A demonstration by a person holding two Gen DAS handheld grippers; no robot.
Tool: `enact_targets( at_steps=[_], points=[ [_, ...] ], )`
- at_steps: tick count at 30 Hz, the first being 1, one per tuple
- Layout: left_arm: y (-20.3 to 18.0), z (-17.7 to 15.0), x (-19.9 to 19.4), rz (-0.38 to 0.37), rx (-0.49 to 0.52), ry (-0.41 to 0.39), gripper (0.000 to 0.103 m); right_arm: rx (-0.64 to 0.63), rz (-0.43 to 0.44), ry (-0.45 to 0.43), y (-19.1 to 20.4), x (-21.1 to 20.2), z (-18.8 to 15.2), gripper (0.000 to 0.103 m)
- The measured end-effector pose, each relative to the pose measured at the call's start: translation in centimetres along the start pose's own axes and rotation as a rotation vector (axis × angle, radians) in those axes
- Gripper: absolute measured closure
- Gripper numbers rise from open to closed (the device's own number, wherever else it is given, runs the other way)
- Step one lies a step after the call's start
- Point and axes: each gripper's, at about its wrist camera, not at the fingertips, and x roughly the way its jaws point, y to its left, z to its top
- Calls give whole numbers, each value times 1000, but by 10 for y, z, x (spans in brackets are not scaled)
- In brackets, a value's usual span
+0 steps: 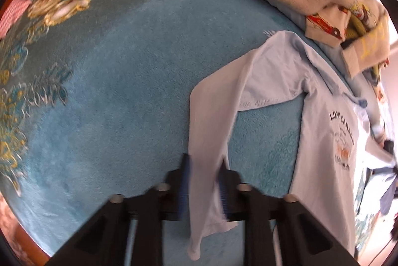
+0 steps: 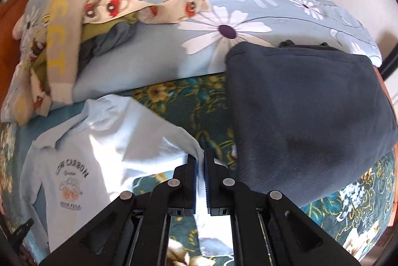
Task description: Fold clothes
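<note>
On the teal blanket (image 1: 119,96), pale blue shirt (image 1: 321,121) lies flat; each gripper's jaws clamp a sleeve, left gripper (image 1: 205,181), right gripper (image 2: 201,179). Unfolded pile (image 2: 69,24) behind. Only right view shows folded navy garment (image 2: 306,114).

Hooded shirt (image 2: 74,141) flat on blanket (image 1: 112,91). Clothes pile (image 2: 62,29) on duvet (image 2: 248,4) behind it. Folded fleece (image 2: 311,116) right of shirt, overlapping duvet edge.

On the pale blue shirt (image 1: 321,121), the small print under the words "LOW CARBON" is too blurred to read, and the right edge of the left wrist view cuts its far side. In the right wrist view the lower edge cuts off its sleeve (image 2: 199,193), and the dark blue blanket (image 2: 306,116) hides part of the flowered carpet (image 2: 199,101).
</note>
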Motion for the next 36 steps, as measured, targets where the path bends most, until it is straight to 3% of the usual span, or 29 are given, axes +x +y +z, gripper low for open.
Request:
enact_targets(
  at_steps=[1,2,4,9,16,18,20,26,30,34,36],
  points=[
    [0,2,-4,13,31,-4,95,-22,2,-3,5,-3,-1,90],
    [0,4,-8,26,62,-8,98,-43,5,-9,9,-6,-2,72],
    [5,16,-13,55,100,-16,99,-83,15,-37,17,-16,-3,48],
    [34,65,-21,118,104,-51,99,-172,43,-60,45,-29,-6,47],
    [68,142,-5,268,91,-40,102,-179,100,5,69,-3,-12,47],
    [76,158,3,282,65,-26,102,-180,105,24,74,3,-14,47],
    [71,163,6,244,70,-40,102,-180,110,41,77,10,-15,47],
    [2,155,22,33,213,-61,101,-182,123,71,86,28,-7,47],
    [-72,148,40,3,428,-63,99,-187,148,79,96,35,-3,47],
    [-141,140,58,-8,676,-69,66,-206,170,88,104,38,-6,47],
    [-167,134,64,-7,818,-66,58,-212,177,97,104,41,-8,47]
  ],
)
